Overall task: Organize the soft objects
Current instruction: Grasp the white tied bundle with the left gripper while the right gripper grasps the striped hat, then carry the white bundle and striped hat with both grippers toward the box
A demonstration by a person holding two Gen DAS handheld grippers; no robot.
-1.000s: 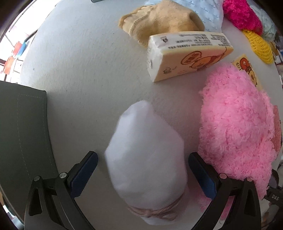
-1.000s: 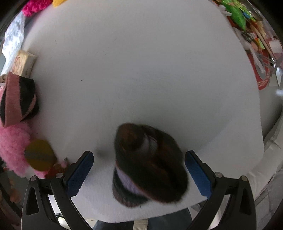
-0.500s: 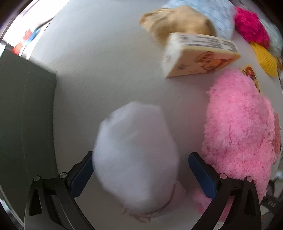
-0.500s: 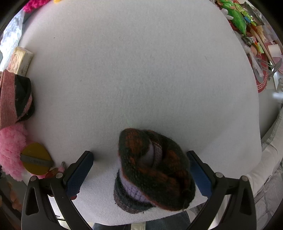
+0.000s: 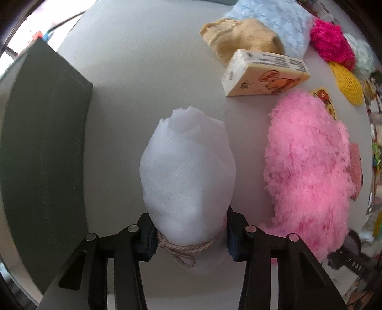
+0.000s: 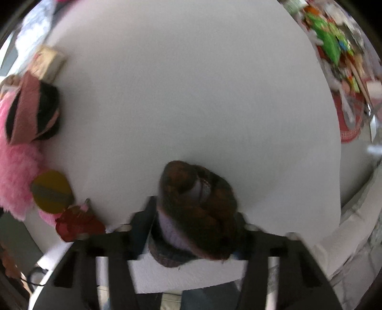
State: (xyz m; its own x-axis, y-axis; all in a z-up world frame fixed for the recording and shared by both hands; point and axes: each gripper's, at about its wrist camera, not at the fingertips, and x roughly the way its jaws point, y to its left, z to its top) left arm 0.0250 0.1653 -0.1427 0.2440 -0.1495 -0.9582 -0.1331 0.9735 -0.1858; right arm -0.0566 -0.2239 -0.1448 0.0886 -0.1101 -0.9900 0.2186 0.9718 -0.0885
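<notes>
In the left wrist view my left gripper is shut on a white mesh pouch tied with a beige cord at its neck; the pouch lies on the white table. In the right wrist view my right gripper is shut on a dark brown and orange knitted roll with a lilac band, near the table's front edge. The right view is blurred.
Left view: a big pink fluffy item right of the pouch, a tissue pack, tan cloth, blue cloth, magenta and yellow items behind. A dark green bin stands left. Right view: pink-black knit, pink fluff, clutter far right.
Both grippers have closed: the left on the white pouch's tied neck, the right on the dark knitted roll. The left view has shifted, so the green bin shows larger.
</notes>
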